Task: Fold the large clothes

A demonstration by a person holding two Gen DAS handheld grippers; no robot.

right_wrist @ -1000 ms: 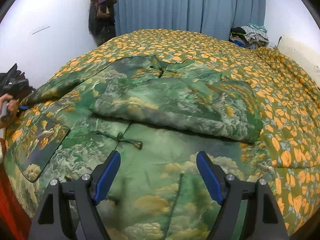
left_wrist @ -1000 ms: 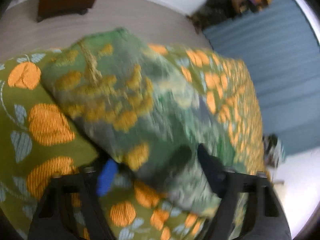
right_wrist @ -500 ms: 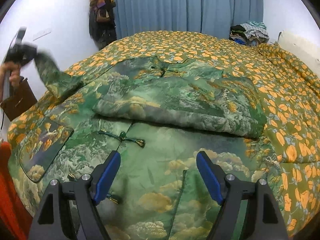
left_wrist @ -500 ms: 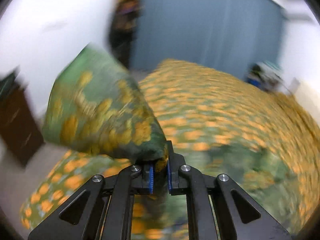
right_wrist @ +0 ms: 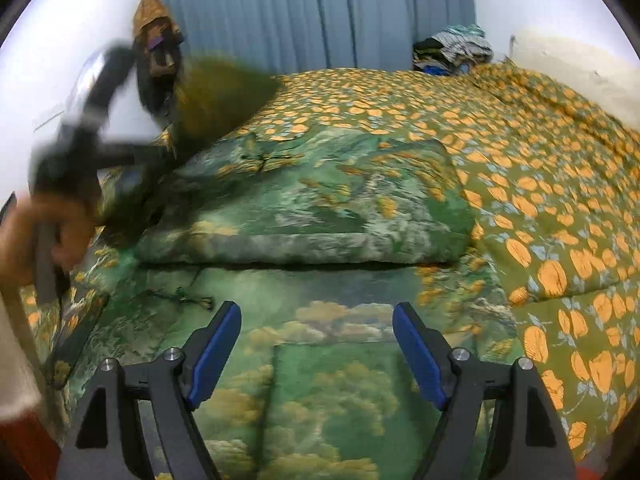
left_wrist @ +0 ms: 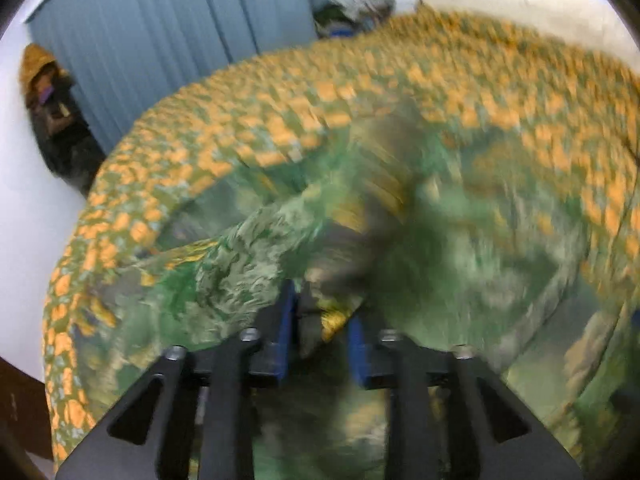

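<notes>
The jacket (right_wrist: pixel 312 216) lies spread on the bed (right_wrist: pixel 560 184), padded and printed green and gold, one side already folded across its middle. The left gripper (left_wrist: pixel 320 330) has its jaws partly closed with a fold of sleeve (left_wrist: pixel 280 248) between them; blur hides whether the pads truly pinch it. The right gripper (right_wrist: pixel 316 350) hovers over the near hem with jaws wide apart, holding nothing.

The fabric looks soft and thick, quilted, probably fairly heavy for its size, and a little slick on the surface. It should bend in fat rolls rather than crisp creases, and a thin pinch may slip. Best holds are likely the sleeve end, hem corners and seams, where layers bunch.

Count: one jacket, two grippers, one bed. A frog fastening (right_wrist: pixel 180 298) lies on the near panel, a second near the collar (right_wrist: pixel 266 160). One clothes heap (right_wrist: pixel 452 50) sits at the far corner.
</notes>
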